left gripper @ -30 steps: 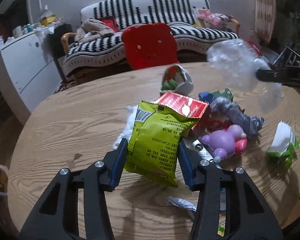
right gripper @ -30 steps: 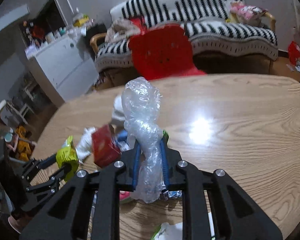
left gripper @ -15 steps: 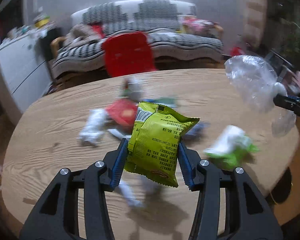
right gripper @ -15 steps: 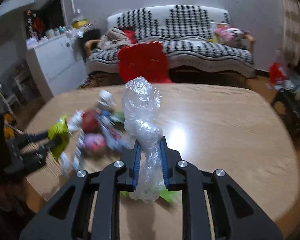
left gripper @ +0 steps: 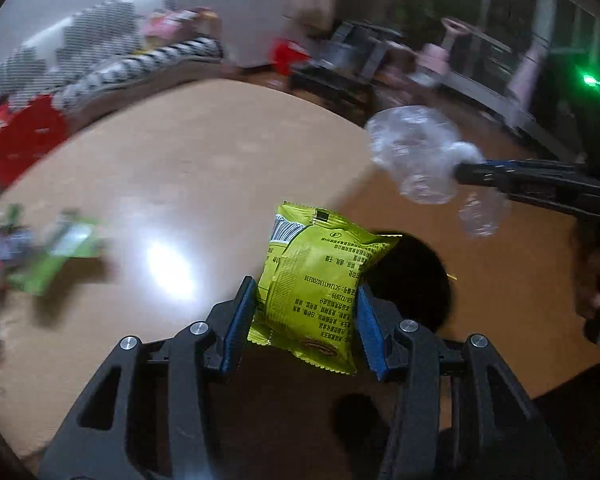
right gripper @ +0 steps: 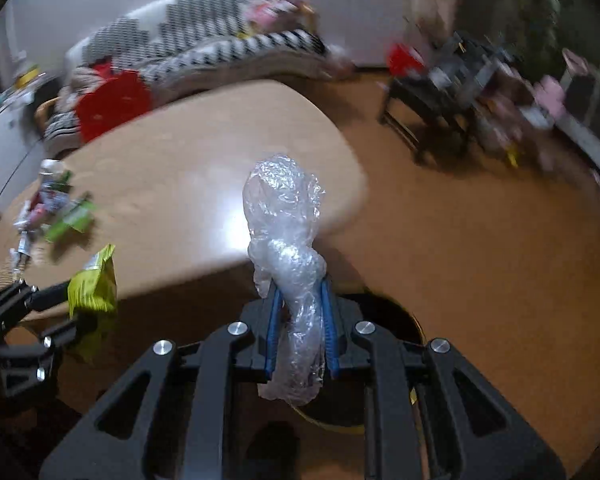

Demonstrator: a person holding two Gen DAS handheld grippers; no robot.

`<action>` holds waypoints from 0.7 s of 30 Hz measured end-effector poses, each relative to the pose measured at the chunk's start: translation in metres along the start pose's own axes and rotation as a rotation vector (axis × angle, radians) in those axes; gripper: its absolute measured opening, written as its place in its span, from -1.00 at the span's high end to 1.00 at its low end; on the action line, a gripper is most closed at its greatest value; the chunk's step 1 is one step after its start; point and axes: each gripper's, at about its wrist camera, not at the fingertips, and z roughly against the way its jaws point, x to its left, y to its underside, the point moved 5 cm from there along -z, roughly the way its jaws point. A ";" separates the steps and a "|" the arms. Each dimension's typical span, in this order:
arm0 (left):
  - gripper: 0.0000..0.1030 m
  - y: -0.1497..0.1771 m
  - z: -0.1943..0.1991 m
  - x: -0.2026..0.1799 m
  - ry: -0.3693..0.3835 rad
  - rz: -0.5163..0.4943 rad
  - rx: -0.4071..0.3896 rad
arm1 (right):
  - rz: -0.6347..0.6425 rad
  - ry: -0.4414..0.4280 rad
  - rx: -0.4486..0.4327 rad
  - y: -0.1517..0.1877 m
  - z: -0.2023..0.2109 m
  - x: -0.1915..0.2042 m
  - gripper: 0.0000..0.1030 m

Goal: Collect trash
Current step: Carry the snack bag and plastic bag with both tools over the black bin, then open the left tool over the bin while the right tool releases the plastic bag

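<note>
My left gripper [left gripper: 305, 292] is shut on a yellow-green snack packet [left gripper: 312, 280], held upright past the edge of the wooden table [left gripper: 180, 168]. Right behind the packet lies the dark round mouth of a bin [left gripper: 416, 284] on the floor. My right gripper [right gripper: 300, 292] is shut on a crumpled wad of clear plastic wrap [right gripper: 288, 216], above the same yellow-rimmed bin [right gripper: 400, 316]. In the left wrist view the right gripper [left gripper: 466, 172] carries the clear wrap [left gripper: 416, 152] at the right. The right wrist view has the left gripper [right gripper: 70, 312] and the packet [right gripper: 94, 284] at the left.
A blurred pile of wrappers [right gripper: 56, 204] lies on the table's far left. Behind the table stand a red chair [right gripper: 112, 104] and a striped sofa [right gripper: 204, 48]. A black low rack [right gripper: 440, 96] stands on the brown floor to the right. A person's hand [left gripper: 596, 280] grips the right tool.
Both grippers swung right, away from the trash pile and past the table's edge, each keeping its load. The dark bin has come into view beneath them.
</note>
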 end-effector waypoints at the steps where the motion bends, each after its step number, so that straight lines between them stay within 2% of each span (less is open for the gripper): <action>1: 0.07 0.002 -0.012 -0.015 0.025 -0.011 0.017 | -0.013 0.011 0.025 0.009 -0.005 -0.011 0.63; 4: 0.07 0.008 -0.046 -0.046 0.065 -0.047 0.065 | -0.053 0.041 0.099 0.036 -0.024 -0.047 0.63; 8: 0.07 0.014 -0.093 -0.074 0.117 -0.058 0.139 | -0.103 0.038 0.172 0.055 -0.050 -0.067 0.63; 10: 0.07 0.013 -0.108 -0.080 0.107 -0.064 0.141 | -0.110 0.039 0.197 0.063 -0.059 -0.070 0.63; 15: 0.07 0.019 -0.142 -0.083 0.098 -0.057 0.200 | -0.148 0.015 0.219 0.057 -0.072 -0.066 0.63; 21: 0.07 0.020 -0.170 -0.093 0.104 -0.056 0.228 | -0.167 0.012 0.242 0.052 -0.091 -0.069 0.63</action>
